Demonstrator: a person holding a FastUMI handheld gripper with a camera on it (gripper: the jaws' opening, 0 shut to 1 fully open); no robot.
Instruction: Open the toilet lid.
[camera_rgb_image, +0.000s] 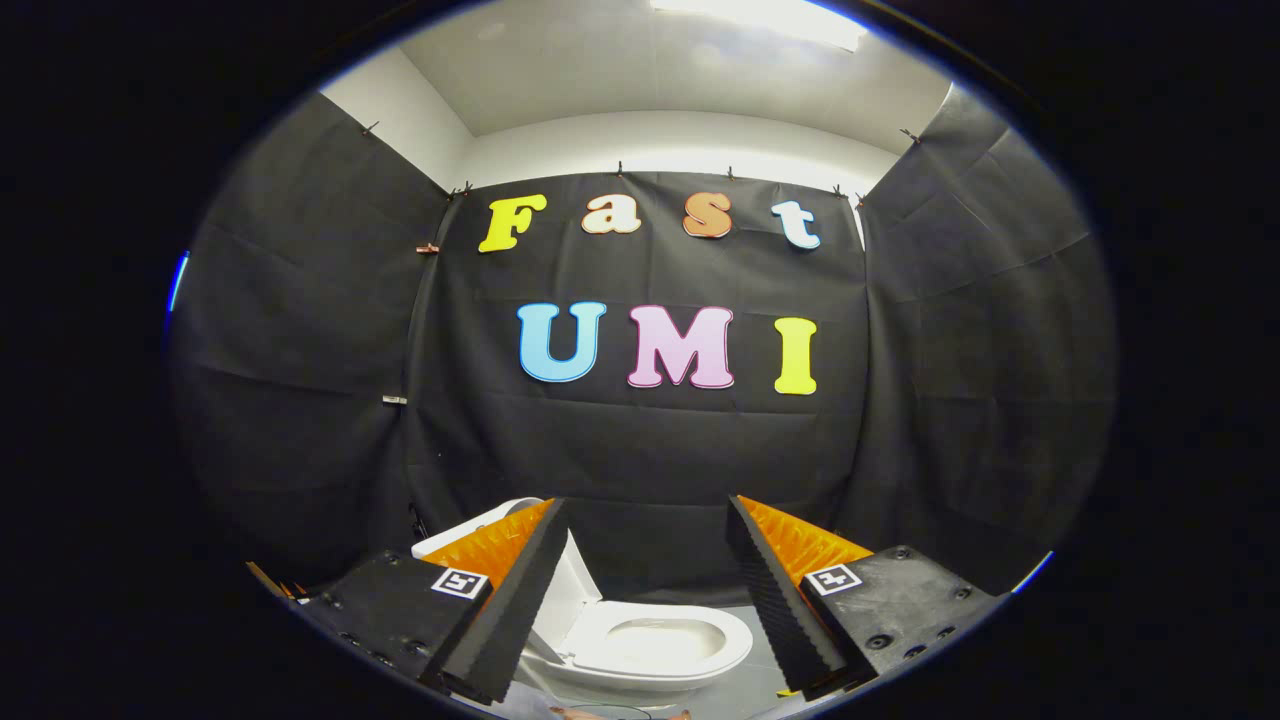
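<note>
Gripper (645, 590): jaws wide, empty, above the toilet (650, 640). Lid (480, 525) appears already raised; retreat should clear it without nudging.

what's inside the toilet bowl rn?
The toilet has its lid raised and the seat down. The visible part of the bowl is bare white. Its deeper bottom is hidden by the seat rim. The gripper is open, holding nothing.
</note>
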